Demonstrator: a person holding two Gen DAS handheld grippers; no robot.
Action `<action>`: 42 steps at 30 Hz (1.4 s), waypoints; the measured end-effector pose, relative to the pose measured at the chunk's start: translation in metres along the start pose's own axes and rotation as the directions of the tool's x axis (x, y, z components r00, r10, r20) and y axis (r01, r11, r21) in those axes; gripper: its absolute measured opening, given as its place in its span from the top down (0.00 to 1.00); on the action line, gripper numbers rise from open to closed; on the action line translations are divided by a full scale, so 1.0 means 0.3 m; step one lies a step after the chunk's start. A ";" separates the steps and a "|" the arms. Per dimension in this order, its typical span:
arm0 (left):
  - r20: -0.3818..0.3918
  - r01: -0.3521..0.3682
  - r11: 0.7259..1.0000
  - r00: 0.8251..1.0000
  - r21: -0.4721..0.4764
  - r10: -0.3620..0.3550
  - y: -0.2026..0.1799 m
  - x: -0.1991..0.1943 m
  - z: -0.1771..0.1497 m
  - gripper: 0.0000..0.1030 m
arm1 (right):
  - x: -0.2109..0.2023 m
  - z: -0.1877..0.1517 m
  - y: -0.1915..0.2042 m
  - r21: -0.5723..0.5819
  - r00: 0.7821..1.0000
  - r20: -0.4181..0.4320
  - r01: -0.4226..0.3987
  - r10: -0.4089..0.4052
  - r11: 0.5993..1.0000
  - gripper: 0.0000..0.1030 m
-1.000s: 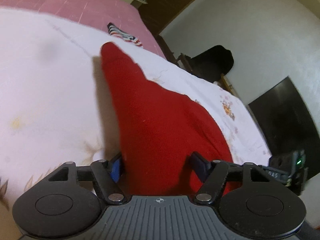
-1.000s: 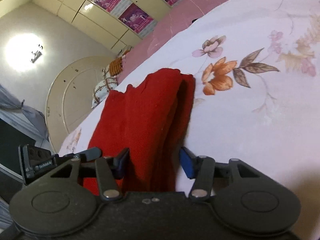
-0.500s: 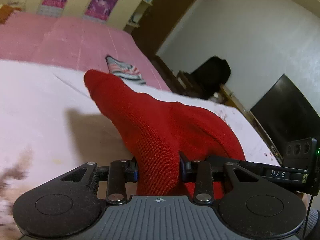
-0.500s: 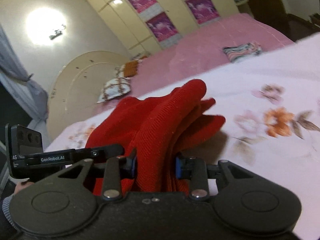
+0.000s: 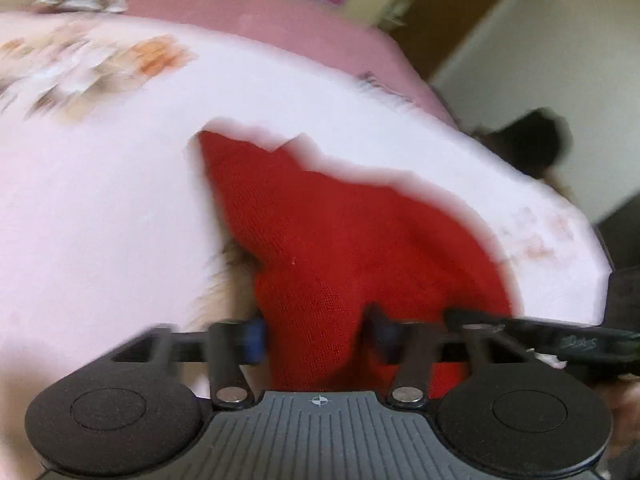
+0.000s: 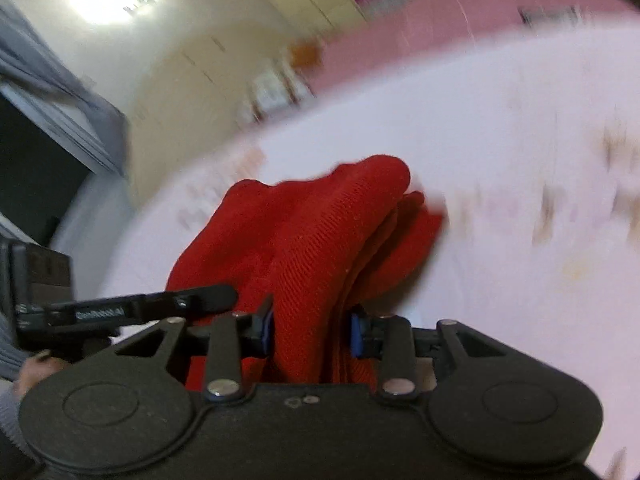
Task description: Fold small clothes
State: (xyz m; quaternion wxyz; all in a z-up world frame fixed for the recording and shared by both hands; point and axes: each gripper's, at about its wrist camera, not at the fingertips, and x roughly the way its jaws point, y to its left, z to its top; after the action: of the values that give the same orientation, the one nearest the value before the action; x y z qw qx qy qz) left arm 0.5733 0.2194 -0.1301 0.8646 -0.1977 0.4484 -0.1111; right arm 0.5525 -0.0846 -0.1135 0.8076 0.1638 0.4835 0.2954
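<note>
Red cloth ran straight ahead from both tongs over the bed, bunched between left tongs and right tongs, both easing open around it.

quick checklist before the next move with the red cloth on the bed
1. Red cloth between the left gripper pads: ok, jaws opening.
2. Cloth between the right gripper pads: ok, jaws opening there too.
3. Firm grip on either side: cannot tell.
4. Cloth folded into layers: ok, stacked edges show in the right view.
5. Bedsheet bare around the cloth: ok.
6. Pictures sharp enough to judge edges: not ok, blurred.
</note>
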 end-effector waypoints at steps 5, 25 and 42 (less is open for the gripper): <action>0.053 0.062 0.997 0.997 -0.055 -0.059 -0.007 -0.129 -0.106 0.41 | -0.125 -0.017 -0.030 -0.001 0.994 0.105 0.018 -0.017 1.000 0.27; 0.172 -0.003 0.992 0.985 -0.128 0.025 -0.015 -0.249 -0.146 0.20 | -0.365 -0.077 -0.112 0.069 0.991 0.132 -0.012 0.003 0.998 0.57; 0.104 -0.245 0.964 0.967 0.108 0.234 -0.225 -0.051 -0.053 0.16 | -0.055 0.112 -0.072 -0.136 0.943 0.110 0.328 -0.314 0.935 0.92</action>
State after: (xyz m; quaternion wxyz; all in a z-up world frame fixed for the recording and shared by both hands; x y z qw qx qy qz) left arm 0.5503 0.1606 -0.0974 0.9013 -0.0946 0.4221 -0.0234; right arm 0.5830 -0.1109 -0.0980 0.8752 0.0330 0.4443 0.1883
